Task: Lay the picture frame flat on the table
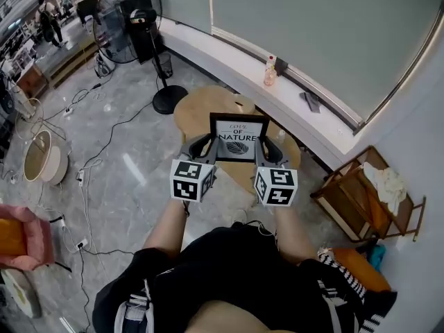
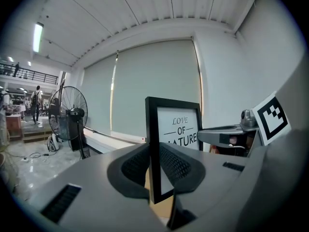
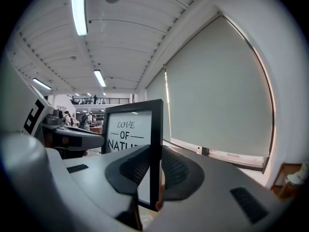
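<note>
Wooden and round, the table lies below and ahead of me. The picture frame stands upright over its near half, with the printed face turned back toward me and the long sides running up and down.

The left tool pinches the frame's left edge low down, one pad on the front and one on the back of the black moulding. The right tool grips the right edge the same way. The frame sits squarely between the two, neither hand nearer than the other, so I judge that both wrists must roll together to tip it.

Bare tabletop shows beyond the frame's top edge, which looks like the side with room to lay it down.

I cannot tell whether the bottom edge rests on the wood or hangs just above it, because the tool bodies cover that corner in every view. The back of the frame is out of sight, and the pads cut off the lowest line of print.
</note>
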Demonstrator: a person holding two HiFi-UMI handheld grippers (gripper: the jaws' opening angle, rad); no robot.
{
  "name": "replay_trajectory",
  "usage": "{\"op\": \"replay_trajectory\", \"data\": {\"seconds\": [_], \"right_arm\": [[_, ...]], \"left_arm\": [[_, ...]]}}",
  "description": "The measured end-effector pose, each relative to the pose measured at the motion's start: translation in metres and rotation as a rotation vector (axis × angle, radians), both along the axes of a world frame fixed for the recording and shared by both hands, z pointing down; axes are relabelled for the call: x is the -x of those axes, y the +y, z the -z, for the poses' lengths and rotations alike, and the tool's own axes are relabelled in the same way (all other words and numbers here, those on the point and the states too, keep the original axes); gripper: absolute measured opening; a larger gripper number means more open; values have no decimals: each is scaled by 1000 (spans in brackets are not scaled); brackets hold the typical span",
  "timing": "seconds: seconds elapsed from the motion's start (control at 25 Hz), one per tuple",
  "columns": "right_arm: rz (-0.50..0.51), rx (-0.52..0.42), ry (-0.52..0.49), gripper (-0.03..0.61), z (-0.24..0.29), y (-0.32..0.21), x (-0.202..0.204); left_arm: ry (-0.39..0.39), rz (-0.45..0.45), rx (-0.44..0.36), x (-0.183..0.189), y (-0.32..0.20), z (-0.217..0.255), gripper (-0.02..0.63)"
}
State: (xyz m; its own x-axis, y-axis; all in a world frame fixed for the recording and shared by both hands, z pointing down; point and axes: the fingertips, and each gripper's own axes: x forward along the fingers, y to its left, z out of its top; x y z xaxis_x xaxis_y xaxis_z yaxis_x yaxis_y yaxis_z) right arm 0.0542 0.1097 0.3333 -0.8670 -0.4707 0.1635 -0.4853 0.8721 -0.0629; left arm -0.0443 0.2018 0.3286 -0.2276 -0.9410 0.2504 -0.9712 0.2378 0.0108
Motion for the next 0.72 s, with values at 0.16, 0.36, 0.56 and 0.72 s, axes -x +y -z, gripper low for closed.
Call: {"op": "replay_trajectory", "data": {"seconds": [0.16, 0.36, 0.56, 0.72], "right_arm": [[1, 21, 7, 89, 1, -78, 27], [-3, 41, 28, 89, -6, -152, 46], [-24, 79, 53, 89, -26, -207, 57], [-59, 108, 65, 91, -40, -236, 65]], "left_arm": [[1, -2, 22, 29, -80, 4, 77], [17, -19, 46, 48, -155, -4, 77], [34, -49, 87, 62, -213, -23, 78], [43, -88, 118, 73, -247, -36, 78]]}}
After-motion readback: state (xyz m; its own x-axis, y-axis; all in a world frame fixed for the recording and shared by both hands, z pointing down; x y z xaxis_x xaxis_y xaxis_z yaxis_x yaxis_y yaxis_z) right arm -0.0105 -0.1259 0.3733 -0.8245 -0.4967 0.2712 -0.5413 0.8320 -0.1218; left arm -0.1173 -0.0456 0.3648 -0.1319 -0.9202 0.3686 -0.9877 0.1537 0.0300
